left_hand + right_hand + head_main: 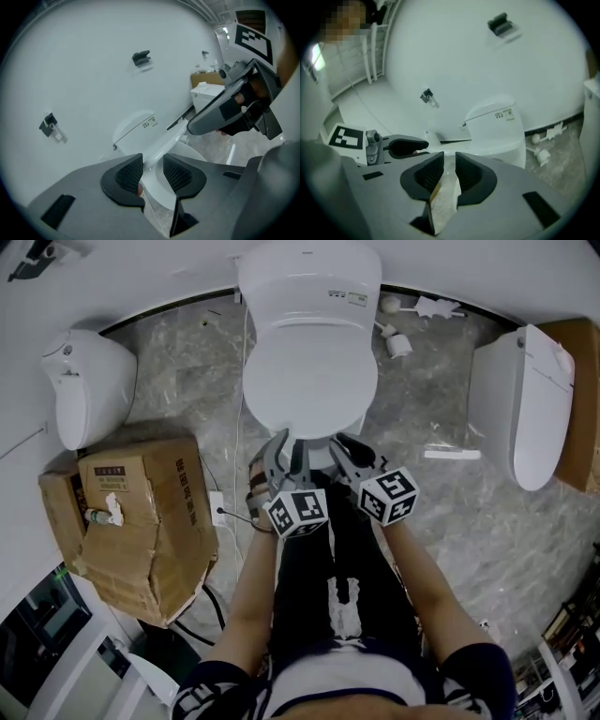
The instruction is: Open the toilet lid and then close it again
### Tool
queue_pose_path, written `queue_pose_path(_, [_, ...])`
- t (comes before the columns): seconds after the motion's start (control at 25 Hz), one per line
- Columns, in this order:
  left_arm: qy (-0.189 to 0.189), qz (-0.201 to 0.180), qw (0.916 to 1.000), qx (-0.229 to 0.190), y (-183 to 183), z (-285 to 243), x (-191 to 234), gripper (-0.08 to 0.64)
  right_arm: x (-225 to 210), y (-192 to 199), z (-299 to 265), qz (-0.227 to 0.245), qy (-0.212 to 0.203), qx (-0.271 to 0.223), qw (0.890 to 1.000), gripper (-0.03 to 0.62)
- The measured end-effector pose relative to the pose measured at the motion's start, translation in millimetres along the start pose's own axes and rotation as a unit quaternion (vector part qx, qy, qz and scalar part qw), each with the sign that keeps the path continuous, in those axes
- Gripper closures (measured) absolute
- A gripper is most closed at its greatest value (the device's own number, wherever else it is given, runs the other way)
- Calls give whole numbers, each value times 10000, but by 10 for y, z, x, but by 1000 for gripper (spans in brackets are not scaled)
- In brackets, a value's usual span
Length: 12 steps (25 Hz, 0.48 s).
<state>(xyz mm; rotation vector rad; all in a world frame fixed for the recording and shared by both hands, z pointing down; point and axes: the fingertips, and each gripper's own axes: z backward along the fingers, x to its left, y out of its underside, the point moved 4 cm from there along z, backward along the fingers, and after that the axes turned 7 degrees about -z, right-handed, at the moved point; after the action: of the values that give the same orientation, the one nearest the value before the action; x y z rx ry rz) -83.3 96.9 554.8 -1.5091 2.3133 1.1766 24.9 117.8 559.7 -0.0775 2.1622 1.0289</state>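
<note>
The white toilet [309, 277] stands against the wall, and its lid [309, 371] is tilted up off the bowl at the front. My left gripper [286, 448] and right gripper [349, 451] sit side by side at the lid's front edge. In the left gripper view the lid [161, 145] runs as a white slab between the pads of the left gripper [152, 171], which is shut on it. The right gripper [194, 127] clamps the same edge further along. In the right gripper view the lid's edge [450, 159] fills the narrow gap of the right gripper [449, 171].
A torn cardboard box [141, 521] stands on the floor at the left. A second toilet [89, 385] sits at far left and a third [525, 404] at the right. Loose white parts [403, 338] lie by the wall. The person's legs are below the grippers.
</note>
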Motion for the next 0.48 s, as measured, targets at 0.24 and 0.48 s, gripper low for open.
queue_pose_path(0.24, [170, 35, 9998, -124, -114, -35, 156, 419, 179, -201, 30, 2539, 999, -69, 9620, 526])
queue_pose_path(0.48, [480, -46, 9988, -121, -169, -89, 230, 416, 237, -239, -108, 4055, 1443, 618, 9005, 526])
